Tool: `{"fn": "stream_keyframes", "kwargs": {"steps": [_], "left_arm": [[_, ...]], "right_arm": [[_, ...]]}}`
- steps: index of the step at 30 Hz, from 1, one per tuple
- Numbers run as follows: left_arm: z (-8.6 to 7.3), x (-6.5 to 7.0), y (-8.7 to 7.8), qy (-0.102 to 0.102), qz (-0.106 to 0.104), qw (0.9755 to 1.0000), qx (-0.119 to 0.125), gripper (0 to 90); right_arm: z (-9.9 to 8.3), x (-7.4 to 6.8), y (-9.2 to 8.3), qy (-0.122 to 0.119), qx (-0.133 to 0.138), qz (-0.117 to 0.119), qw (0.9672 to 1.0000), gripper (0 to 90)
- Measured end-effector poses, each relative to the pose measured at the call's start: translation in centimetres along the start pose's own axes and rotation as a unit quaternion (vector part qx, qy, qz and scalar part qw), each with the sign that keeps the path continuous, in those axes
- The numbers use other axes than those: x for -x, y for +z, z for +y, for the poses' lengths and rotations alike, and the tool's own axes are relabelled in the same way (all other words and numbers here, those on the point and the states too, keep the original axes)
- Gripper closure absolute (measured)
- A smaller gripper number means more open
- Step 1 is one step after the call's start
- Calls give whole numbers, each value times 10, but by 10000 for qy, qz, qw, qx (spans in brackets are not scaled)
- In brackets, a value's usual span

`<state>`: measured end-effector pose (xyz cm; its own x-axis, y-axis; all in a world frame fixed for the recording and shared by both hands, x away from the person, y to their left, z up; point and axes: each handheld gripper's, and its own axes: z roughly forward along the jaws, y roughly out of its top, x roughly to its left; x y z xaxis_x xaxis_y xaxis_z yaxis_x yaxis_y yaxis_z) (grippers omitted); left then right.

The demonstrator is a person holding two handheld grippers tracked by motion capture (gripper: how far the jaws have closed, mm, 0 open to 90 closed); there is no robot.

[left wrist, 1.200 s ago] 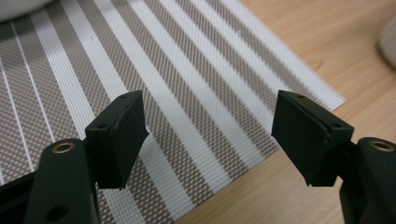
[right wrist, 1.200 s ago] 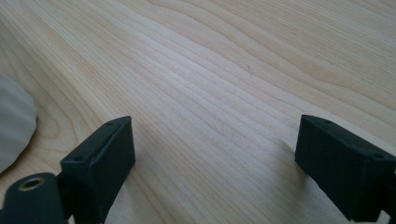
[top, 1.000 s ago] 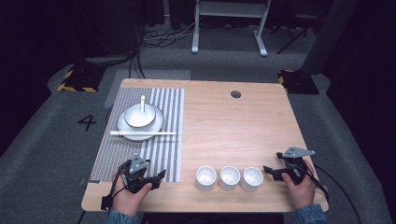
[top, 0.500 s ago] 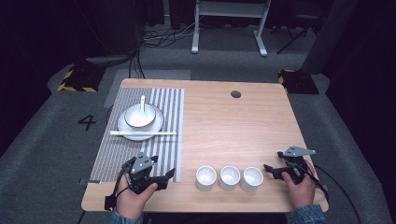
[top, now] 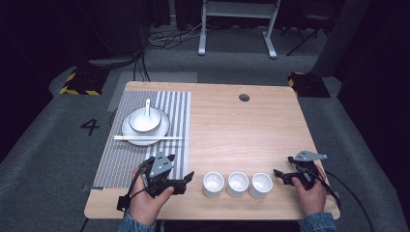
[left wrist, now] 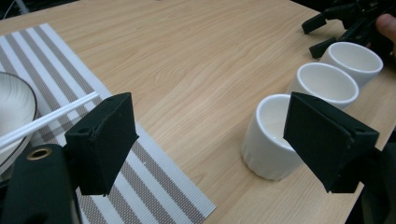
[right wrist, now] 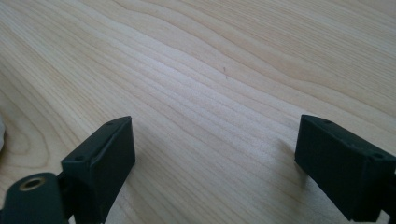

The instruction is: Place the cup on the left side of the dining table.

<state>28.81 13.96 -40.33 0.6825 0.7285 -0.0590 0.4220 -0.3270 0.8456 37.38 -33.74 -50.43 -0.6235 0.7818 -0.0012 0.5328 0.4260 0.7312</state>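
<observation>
Left tongs (top: 186,180) sit low at the near left of the table (top: 241,130), on the corner of the striped mat (top: 140,145), jaws spread wide and holding nothing. They point toward a row of three white cups near the front edge: left cup (top: 213,184), middle cup (top: 238,183), right cup (top: 260,185), standing side by side, touching or almost touching, all upright. In the left gripper view the left cup (left wrist: 272,137) sits just ahead of the open jaws, partly behind the right-hand jaw, not gripped; whether that jaw touches the cup, cannot tell. The middle cup (left wrist: 323,83) and right cup (left wrist: 351,59) line up behind it, with the other tongs (left wrist: 327,30) just beyond the far cup. Right tongs (top: 280,176) rest at the near right, just beside the right cup, apart from it, jaws wide open and empty; right gripper view shows bare wood between them. On the mat farther back: a white plate (top: 133,135) with a bowl (top: 143,121) on it, a spoon (top: 148,107) standing in the bowl, and white chopsticks (top: 147,138) laid across the plate's near rim.
</observation>
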Motion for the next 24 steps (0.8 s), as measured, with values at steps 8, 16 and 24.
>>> {"fn": "stream_keyframes", "kwargs": {"steps": [8, 16, 24], "left_arm": [[11, 5, 8, 59, -126, 9999, 55, 172], [24, 17, 22, 271, -430, 9987, 82, 172], [30, 28, 36, 331, -618, 9974, 189, 172]], "right_arm": [[0, 0, 0, -2, -1, -2, 10000, 124], [0, 0, 0, -4, -2, -5, 10000, 124], [0, 0, 0, 2, -3, -10, 10000, 124]]}}
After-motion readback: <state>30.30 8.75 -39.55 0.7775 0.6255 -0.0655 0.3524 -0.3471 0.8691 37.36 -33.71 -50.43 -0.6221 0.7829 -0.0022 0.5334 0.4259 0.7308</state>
